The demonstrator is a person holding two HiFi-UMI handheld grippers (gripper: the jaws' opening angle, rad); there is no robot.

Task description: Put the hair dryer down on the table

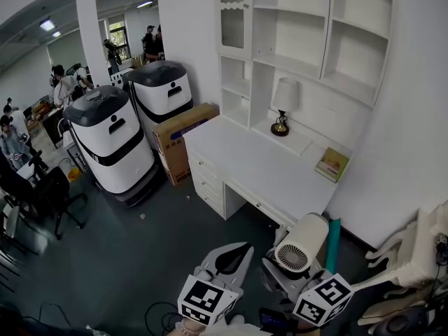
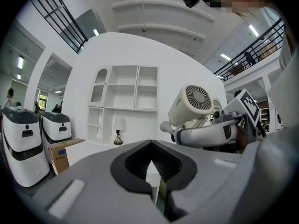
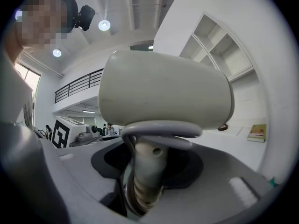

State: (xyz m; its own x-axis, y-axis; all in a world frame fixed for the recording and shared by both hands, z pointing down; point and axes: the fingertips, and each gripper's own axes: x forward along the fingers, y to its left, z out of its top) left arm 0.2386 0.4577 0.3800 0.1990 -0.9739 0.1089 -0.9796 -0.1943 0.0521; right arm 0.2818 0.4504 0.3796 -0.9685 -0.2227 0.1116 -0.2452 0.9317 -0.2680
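Head view: the right tool [image 1: 285, 277] is clamped on the dryer [image 1: 302, 242]. The dryer stands above the jaws in the air, with its rear grille turned back toward the camera. The counter [image 1: 255, 165] lies ahead of that tool and well apart from it. It is bare apart from a lamp [image 1: 283, 105] and a book [image 1: 332, 165] at its far side. The left tool [image 1: 236, 254] hangs just to the right tool's left, carrying nothing. The barrel hides the grip itself from this angle.

Left gripper view: the jaws meet, leaving only a thin slit with nothing in it. The dryer sits up and to the right of this tool, with the other tool's jaws under the barrel. This tool's own body cuts off most of the counter ahead.

Right gripper view: the handle [image 3: 145, 171] stands between the jaws, squeezed from both sides. The cord [image 3: 161, 130] is looped round the handle just under the barrel, which fills the view above.

The shell looks like stiff, smooth plastic, probably light but top-heavy when held this low. The handle is the sound place to hold it. The round barrel may roll once laid down, and the loose cord loop could slide. The nozzle end, the plug and the foot of the handle are out of sight.
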